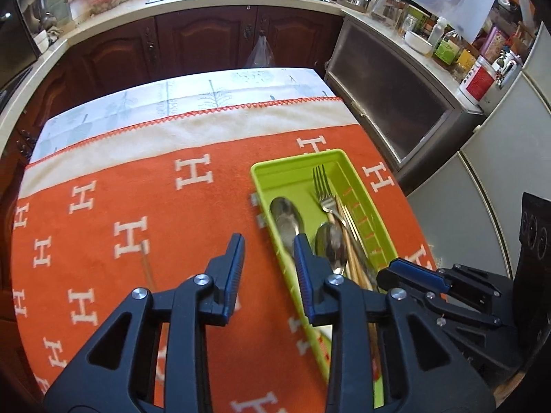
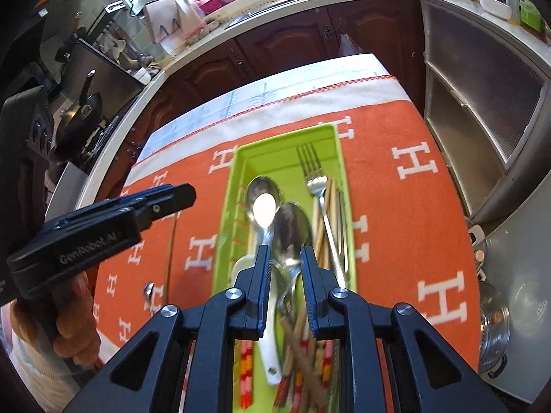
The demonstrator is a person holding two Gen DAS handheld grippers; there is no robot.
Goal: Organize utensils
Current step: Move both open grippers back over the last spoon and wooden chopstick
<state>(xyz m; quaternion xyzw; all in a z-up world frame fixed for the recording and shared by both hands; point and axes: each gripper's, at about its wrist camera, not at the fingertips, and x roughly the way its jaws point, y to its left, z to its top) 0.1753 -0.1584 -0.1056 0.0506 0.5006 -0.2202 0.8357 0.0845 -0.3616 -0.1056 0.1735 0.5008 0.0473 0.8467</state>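
Both grippers are hovering with fingers apart: left gripper (image 1: 268, 244) just beside the tray (image 1: 292, 167), right gripper (image 2: 285, 253) over its spoons (image 2: 292, 227).

The orange blanket (image 1: 103, 179) at the left of the frame is wide open, with only one chopstick (image 1: 148, 265) lying there. The green tray (image 1: 292, 168) at right is packed with spoons (image 1: 286, 220), a fork (image 1: 323, 189) and chopsticks, maybe too full to reach into.
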